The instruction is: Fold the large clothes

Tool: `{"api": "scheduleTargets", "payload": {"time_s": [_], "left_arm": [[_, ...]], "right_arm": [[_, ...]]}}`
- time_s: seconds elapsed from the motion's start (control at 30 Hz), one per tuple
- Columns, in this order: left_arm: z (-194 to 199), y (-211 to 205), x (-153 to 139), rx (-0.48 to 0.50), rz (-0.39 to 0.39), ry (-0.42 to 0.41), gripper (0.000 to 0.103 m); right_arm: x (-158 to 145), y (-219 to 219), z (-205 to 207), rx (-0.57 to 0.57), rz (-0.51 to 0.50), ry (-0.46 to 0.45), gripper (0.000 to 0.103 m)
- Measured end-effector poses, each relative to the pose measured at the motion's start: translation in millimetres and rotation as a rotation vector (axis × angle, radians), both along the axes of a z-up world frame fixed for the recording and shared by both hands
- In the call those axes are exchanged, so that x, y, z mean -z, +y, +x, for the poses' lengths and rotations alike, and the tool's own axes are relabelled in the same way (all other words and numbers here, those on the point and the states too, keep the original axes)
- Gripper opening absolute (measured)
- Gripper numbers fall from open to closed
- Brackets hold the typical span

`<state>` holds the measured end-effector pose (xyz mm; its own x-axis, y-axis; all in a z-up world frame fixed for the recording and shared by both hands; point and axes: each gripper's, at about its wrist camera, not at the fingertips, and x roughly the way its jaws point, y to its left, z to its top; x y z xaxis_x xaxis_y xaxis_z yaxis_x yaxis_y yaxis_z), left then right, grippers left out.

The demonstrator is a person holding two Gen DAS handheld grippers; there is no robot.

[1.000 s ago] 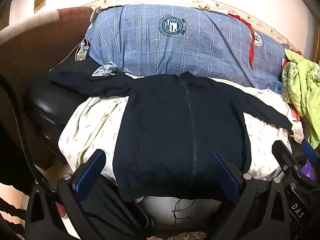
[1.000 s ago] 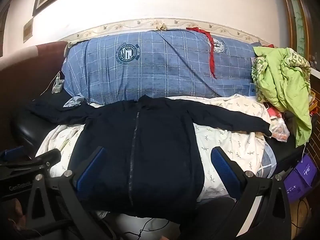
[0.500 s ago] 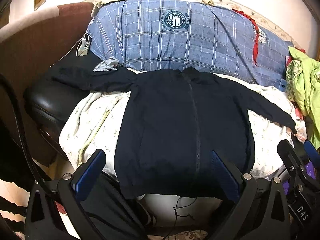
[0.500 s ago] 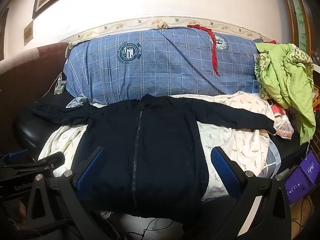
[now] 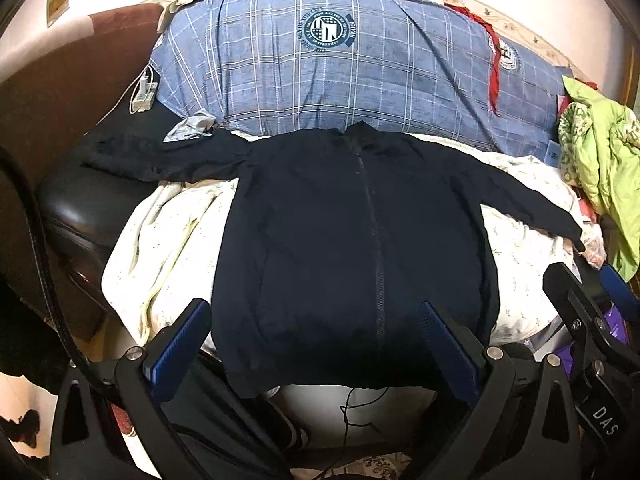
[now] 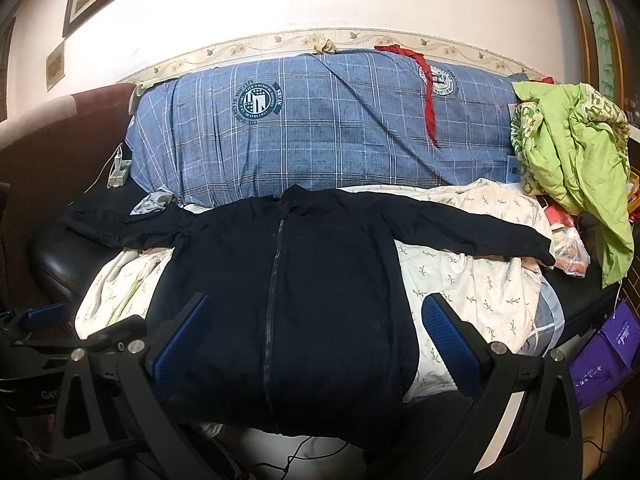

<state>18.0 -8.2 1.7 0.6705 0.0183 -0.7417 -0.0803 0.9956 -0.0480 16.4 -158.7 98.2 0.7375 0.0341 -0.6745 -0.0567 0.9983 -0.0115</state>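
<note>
both pairs of fingers stand wide apart and hold nothing: left gripper point(image 5: 312, 344), right gripper point(image 6: 312, 340), each low in its frame over the hem. the dark jacket point(image 5: 352, 248) lies flat, zip running up the frame, sleeves stretched toward the left and right edges. each gripper looks nearer its own sleeve. it rests on a pale sheet point(image 6: 480, 280), a blue plaid cover point(image 6: 340, 132) behind, green cloth point(image 6: 572, 148) upper right.

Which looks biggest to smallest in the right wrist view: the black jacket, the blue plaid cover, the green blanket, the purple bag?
1. Black jacket and blue plaid cover: similar spread, and the jacket lies nearer, so unranked.
2. Green blanket.
3. Purple bag, partly cut off at the edge.
</note>
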Motion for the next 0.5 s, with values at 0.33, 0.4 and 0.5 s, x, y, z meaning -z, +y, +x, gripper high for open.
{"api": "scheduleTargets", "payload": {"time_s": [0.33, 0.4, 0.5], "left_arm": [[5.8, -3.2, 2.7, 0.016, -0.033, 0.015, 0.103], [7.5, -3.3, 3.6, 0.016, -0.032, 0.024, 0.103], [6.8, -3.8, 3.5, 0.021, -0.034, 0.030, 0.103]], "right_arm": [[-0.4, -8.8, 4.8, 0.009, 0.017, -0.003, 0.103], [0.3, -10.0, 5.6, 0.008, 0.021, 0.000, 0.103], [1.0, -11.6, 7.4, 0.010, 0.026, 0.005, 0.103]]}}
